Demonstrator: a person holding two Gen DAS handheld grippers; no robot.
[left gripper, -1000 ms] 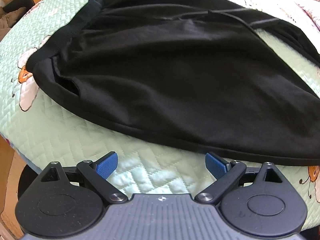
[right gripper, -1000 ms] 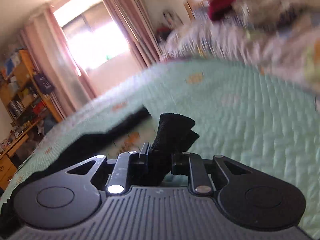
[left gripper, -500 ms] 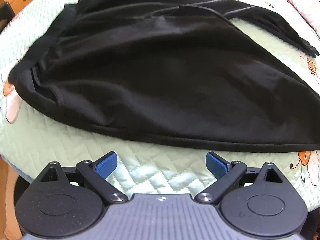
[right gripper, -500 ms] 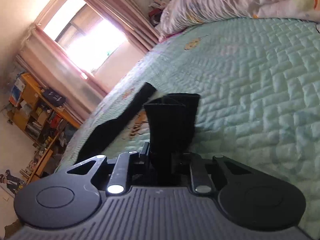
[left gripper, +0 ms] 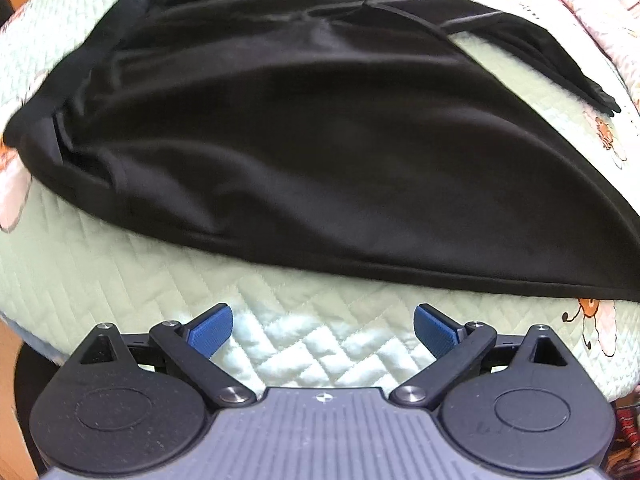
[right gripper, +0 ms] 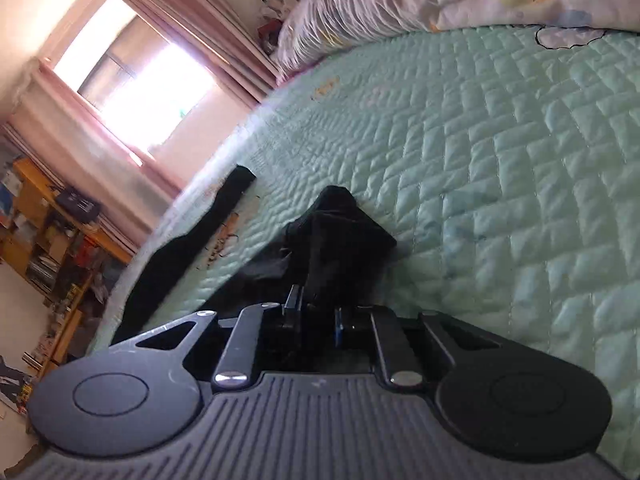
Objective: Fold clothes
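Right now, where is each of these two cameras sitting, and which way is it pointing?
Left wrist: on the left gripper, looking along its open blue fingers over the black garment spread on the green quilt.
Right wrist: on the right gripper, low over the quilt, facing the window; its jaws pinch black cloth.
Shared: garment and quilt. No hand or sleeve shows.

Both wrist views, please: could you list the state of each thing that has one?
Black fabric garment: spread on the bed, wrinkled, not yet folded.
Mint-green quilted bedspread: lying flat under the garment.
Left gripper: jaws open, empty.
Right gripper: jaws shut on a bunched end of the garment.
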